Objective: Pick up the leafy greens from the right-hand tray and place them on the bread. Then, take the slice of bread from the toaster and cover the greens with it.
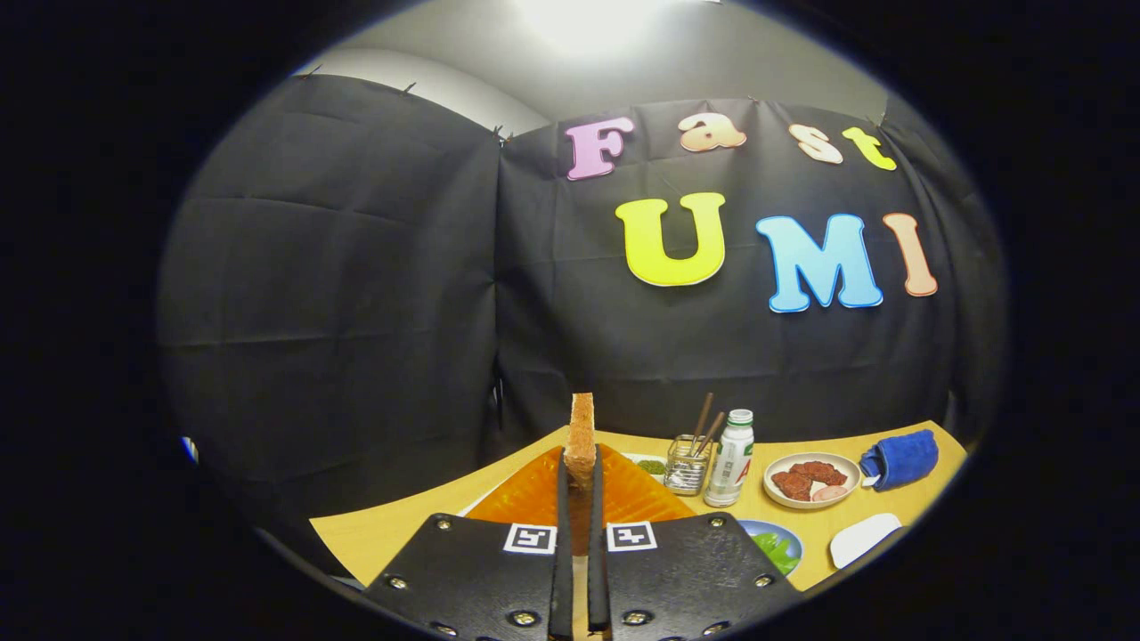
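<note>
The black two-finger gripper (580,481) was seen with its fingers drawn narrow, both pressed flat against a thin, toasted-brown slice of bread (582,436) that was held upright on edge between them. The slice rose above the fingertips, its top edge standing clear against the black cloth wall with open air all round it.

Directly beneath the held slice, at 12 o'clock from the fingers, a translucent orange plate (534,499) was spread on the yellow wooden table (392,534); its near rim was hidden behind the gripper's black body. At 1 o'clock, just beyond the orange plate, a small white dish of green bits (648,465) was partly seen. Further toward 2 o'clock a clear glass jar holding brown chopsticks (690,461) stood upright, touching or nearly touching a white bottle with a green cap (732,458).

At 2 o'clock a cream bowl of reddish meat pieces (811,481) sat apart from the bottle, and a rolled blue towel (901,458) lay just beside it near the table's far edge. At 3 o'clock a blue-rimmed tray of leafy greens (777,547) was tucked against the gripper's right flank (only partly visible), with a flat white oval dish (864,539) near it at the table's edge. Bare tabletop was left at 10 o'clock, up to the table's edge.
</note>
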The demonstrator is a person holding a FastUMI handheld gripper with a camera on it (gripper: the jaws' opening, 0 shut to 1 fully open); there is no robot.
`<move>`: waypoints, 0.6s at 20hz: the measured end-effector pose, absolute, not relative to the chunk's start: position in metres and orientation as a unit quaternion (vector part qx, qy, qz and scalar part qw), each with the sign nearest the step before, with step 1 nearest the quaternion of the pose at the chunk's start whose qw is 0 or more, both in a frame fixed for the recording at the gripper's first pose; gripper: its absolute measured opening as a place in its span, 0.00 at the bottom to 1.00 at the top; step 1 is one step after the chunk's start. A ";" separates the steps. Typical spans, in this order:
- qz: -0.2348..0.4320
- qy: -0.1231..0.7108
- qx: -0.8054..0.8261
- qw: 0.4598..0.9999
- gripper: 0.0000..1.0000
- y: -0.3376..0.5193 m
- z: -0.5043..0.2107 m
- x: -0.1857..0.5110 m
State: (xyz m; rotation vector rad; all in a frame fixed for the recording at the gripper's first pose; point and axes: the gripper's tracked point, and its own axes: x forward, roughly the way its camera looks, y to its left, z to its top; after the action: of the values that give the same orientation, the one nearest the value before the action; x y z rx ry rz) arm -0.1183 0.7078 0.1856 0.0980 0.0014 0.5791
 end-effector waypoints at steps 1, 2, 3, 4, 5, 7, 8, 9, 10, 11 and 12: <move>0.279 0.002 0.049 0.959 0.07 0.697 0.183 -0.119; 0.271 0.005 0.052 0.961 0.06 0.686 0.178 -0.117; 0.267 0.008 0.053 0.962 0.06 0.677 0.173 -0.116; 0.263 0.010 0.053 0.963 0.06 0.667 0.165 -0.114; 0.256 0.015 0.057 0.965 0.06 0.657 0.157 -0.112; 0.249 0.023 0.057 0.966 0.06 0.640 0.141 -0.105; 0.242 0.032 0.058 0.968 0.06 0.630 0.131 -0.102; 0.241 0.041 0.062 0.968 0.06 0.623 0.121 -0.098; 0.239 0.047 0.069 0.967 0.07 0.618 0.115 -0.092; 0.239 0.051 0.082 0.966 0.07 0.613 0.110 -0.087; 0.237 0.056 0.091 0.966 0.07 0.609 0.105 -0.082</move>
State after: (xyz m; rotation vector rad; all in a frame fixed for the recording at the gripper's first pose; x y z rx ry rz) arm -0.0825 0.6085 0.1049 0.1848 0.1134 0.4796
